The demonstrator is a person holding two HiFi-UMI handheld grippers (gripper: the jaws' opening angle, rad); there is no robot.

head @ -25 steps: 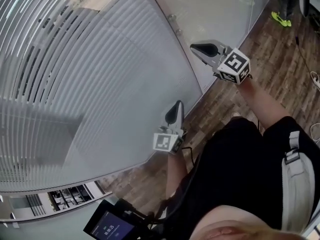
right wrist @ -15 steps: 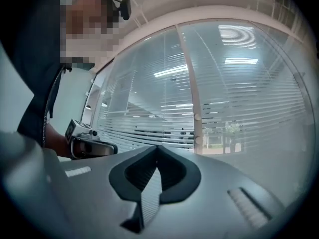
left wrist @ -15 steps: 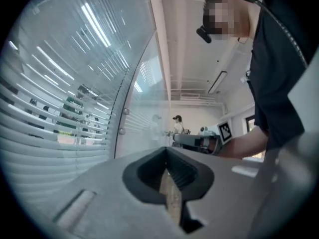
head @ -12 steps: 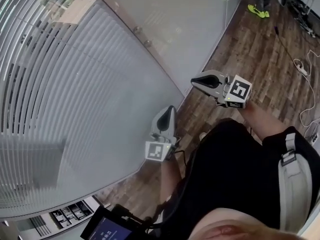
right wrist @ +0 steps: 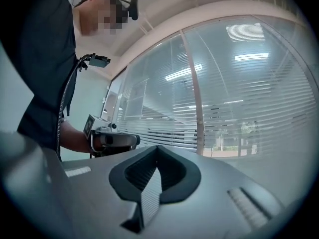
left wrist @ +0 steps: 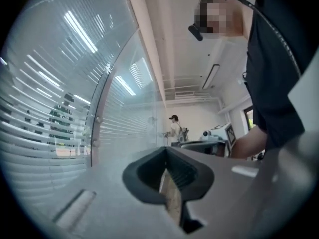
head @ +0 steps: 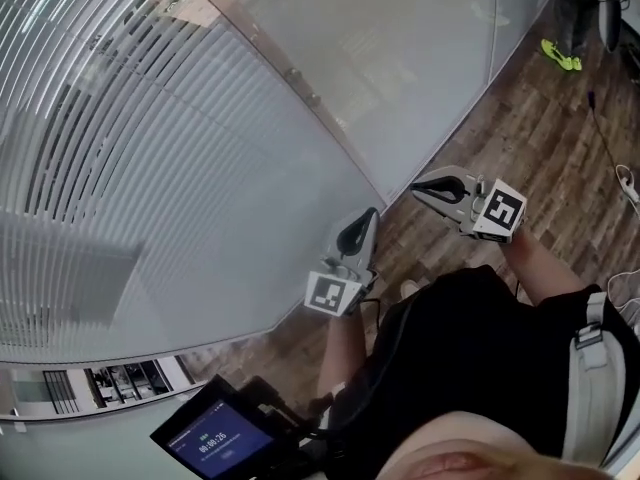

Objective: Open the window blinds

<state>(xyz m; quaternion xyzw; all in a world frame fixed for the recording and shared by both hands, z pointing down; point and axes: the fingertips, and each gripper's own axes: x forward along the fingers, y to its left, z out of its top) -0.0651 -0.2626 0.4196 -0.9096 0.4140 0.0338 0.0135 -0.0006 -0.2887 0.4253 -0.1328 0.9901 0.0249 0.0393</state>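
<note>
1. Head view: the window blinds fill the left, thin horizontal slats behind a curved glass wall. They read as a pale grey sheet lower down, with dark gaps at the upper left, and their top is cut off. The left gripper and right gripper point toward the glass over a wood-plank floor. A small lit screen sits at the bottom, its print too small to read.
2. Left gripper view: the grey, rounded jaws with ribbed pads are pressed together on nothing. The blinds stand at the left behind the glass. A distant person is hard to make out.
3. Right gripper view: the jaws are likewise closed and empty, the dark ribbed pads meeting at a point. The blinds span the right behind the glass.
</note>
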